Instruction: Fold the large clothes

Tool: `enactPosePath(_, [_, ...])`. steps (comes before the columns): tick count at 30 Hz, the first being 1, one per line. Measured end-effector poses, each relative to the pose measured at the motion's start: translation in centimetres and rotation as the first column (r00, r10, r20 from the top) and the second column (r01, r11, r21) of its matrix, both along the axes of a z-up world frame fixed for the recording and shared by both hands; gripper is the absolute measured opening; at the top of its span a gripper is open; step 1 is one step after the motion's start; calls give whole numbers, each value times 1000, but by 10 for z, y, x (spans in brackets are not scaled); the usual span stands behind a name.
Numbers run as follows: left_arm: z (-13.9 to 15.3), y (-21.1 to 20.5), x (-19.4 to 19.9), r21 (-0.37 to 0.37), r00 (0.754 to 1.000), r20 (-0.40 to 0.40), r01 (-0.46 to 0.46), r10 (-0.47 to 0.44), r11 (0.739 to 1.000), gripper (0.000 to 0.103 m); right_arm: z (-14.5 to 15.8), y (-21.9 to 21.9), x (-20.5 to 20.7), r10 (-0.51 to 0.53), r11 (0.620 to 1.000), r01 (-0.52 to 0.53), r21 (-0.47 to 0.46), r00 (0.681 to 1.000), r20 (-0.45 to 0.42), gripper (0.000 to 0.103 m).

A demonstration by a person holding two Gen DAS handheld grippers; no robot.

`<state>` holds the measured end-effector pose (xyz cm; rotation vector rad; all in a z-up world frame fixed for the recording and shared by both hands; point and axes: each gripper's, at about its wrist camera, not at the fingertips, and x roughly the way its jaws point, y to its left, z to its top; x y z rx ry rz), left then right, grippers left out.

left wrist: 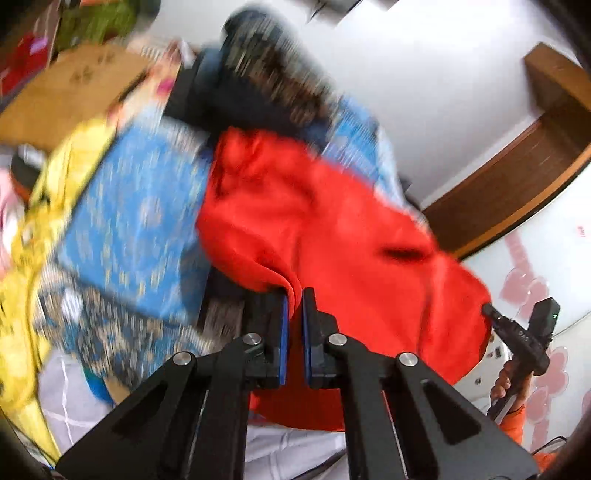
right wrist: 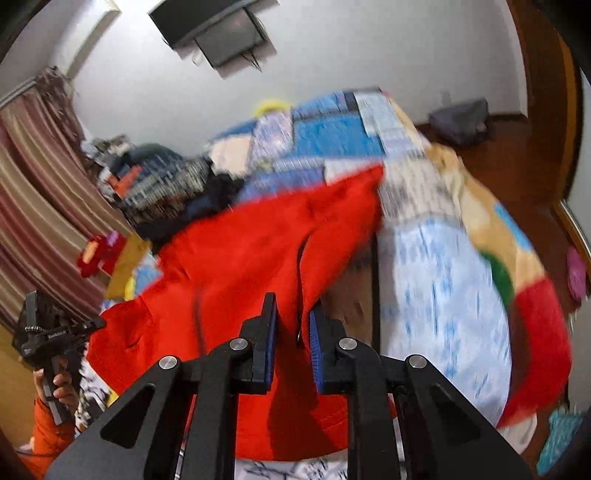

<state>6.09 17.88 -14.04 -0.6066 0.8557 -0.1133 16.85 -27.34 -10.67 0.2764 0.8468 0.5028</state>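
Observation:
A large red garment (left wrist: pixel 325 229) hangs stretched in the air between my two grippers, above a bed. My left gripper (left wrist: pixel 294 301) is shut on one edge of it; red cloth is pinched between the blue pads. My right gripper (right wrist: pixel 293 310) is shut on the other edge of the red garment (right wrist: pixel 251 251), beside a dark zip. The right gripper also shows at the right of the left wrist view (left wrist: pixel 493 314), and the left gripper at the left of the right wrist view (right wrist: pixel 99 324). Both views are motion-blurred.
A bed with a blue patterned quilt (left wrist: pixel 140 214) lies below, with a yellow cloth (left wrist: pixel 44 206) and a pile of dark clothes (left wrist: pixel 266 85). A striped curtain (right wrist: pixel 37 192), a wall-mounted TV (right wrist: pixel 221 33) and a wooden door frame (left wrist: pixel 517 177) surround it.

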Motion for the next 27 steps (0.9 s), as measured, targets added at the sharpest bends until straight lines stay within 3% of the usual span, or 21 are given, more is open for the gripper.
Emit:
enactPosePath(6, [76,5,14,15,979,199,-38,34,999,5,56,4,22,-9,999,3,37,989,147,14])
enactPosePath(12, [96,20,57,71,962,251,-126,104,990,5,67,9,59,-58,998,54,24,981,183,14])
enactPosePath(16, [72,26,93,125,970,193,-176,150,976,5,51,9,94,-94,996,94,8,987,130,14])
enactPosePath(20, [30,39,129,143,978,89,-201,189,969,5,18,13,125,-104,994,106,-37,993,51,14])
enactPosePath(27, [-50,60,175,86,972,-100,-204,212,975,5,-27,16,164,-106,993,101,-65,992,-74,14])
